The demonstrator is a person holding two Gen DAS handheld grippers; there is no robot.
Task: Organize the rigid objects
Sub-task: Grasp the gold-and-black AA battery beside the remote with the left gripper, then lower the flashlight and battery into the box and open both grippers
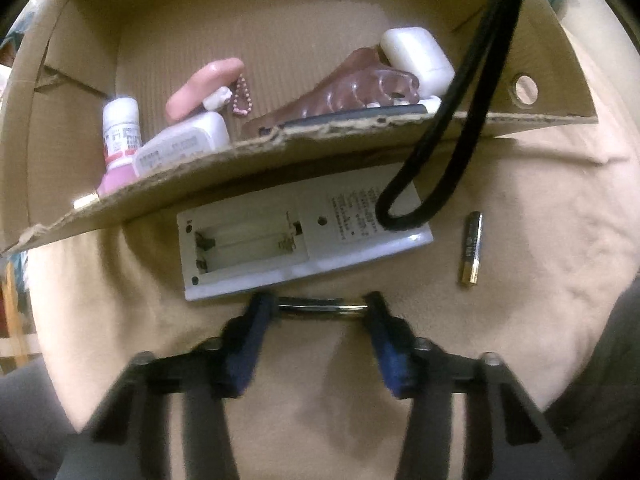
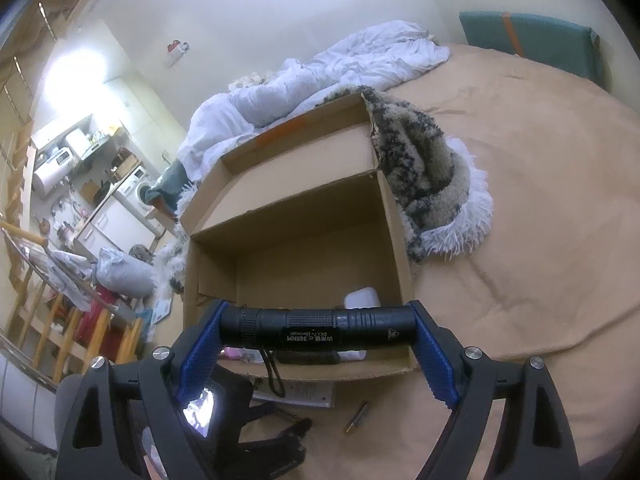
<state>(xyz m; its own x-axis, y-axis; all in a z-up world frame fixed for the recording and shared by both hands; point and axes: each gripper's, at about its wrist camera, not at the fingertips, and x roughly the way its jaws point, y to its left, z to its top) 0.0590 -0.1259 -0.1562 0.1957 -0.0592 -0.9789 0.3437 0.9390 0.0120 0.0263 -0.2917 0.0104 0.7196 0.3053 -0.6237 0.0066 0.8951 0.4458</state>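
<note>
Cardboard box (image 1: 280,152): brown, open-topped, standing on a tan bed cover (image 1: 520,240); its torn front wall faces the left wrist camera.
Inside the box: a white earbud case (image 1: 416,56) at the far right, a clear brownish plastic piece (image 1: 360,84) just beside it, a pink keychain toy (image 1: 204,84) with a bead chain nearer the middle, a white charger (image 1: 184,144) and a small white-and-pink bottle (image 1: 120,136) at the left.
Remote (image 1: 296,240): white, lying back-up on the bed cover right against the front of the box, battery bay uncovered and without cells.
Battery (image 1: 471,248): dark with a gold end, on the cover to the right of the remote, apart from it.
Left gripper (image 1: 320,308): blue pads closed on a battery (image 1: 320,305), a slim metallic cell held crosswise just in front of the remote.
Right gripper (image 2: 318,326): clamped on a black flashlight (image 2: 316,325), held end to end above the front wall of the box.
Lanyard (image 1: 452,120): black cord loop hanging from the flashlight, reaching down onto the remote.
Behind the box: a shaggy mottled blanket (image 2: 432,184) and a white duvet (image 2: 320,84).
</note>
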